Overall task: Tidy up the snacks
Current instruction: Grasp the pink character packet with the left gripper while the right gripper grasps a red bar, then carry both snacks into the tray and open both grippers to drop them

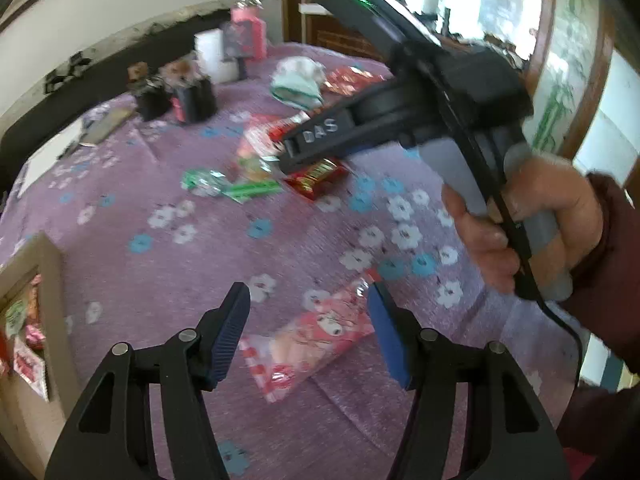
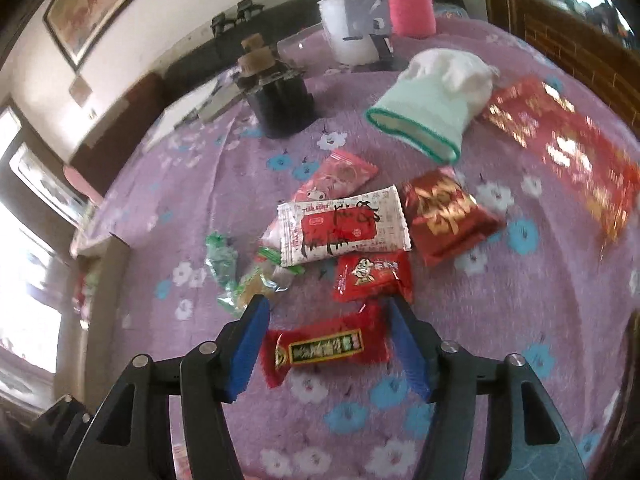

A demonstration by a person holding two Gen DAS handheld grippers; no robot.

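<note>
Nearest the left tongs (image 1: 308, 332) lies a pink sachet (image 1: 310, 340), slantwise on the purple flowered cloth (image 1: 160, 264) of the counter. The tongs stand spread, one pad to each side of it and apparently not yet pressing — placed, I judge, to close across its narrow width. It is glossy, pink with a cartoon face and a red-checked end. At the left edge a cardboard box (image 1: 50, 280) already holds several packets, likely the place the snacks are being gathered.

The right tongs (image 2: 326, 344) likewise straddle a red candy bar (image 2: 326, 348) with a dark label and gold edging; its crimped ends sit close to the pads, though I cannot tell whether they touch, so I read these jaws as spread rather than pinching.

Just beyond waits the loose heap — a small red packet (image 2: 372, 276), a white-and-red wrapper (image 2: 344, 230), a green sweet (image 2: 224, 258), a red-and-gold pouch (image 2: 448, 216). Farther off lie a mint knitted hat (image 2: 432, 108) and a pink bottle (image 2: 412, 4).
</note>
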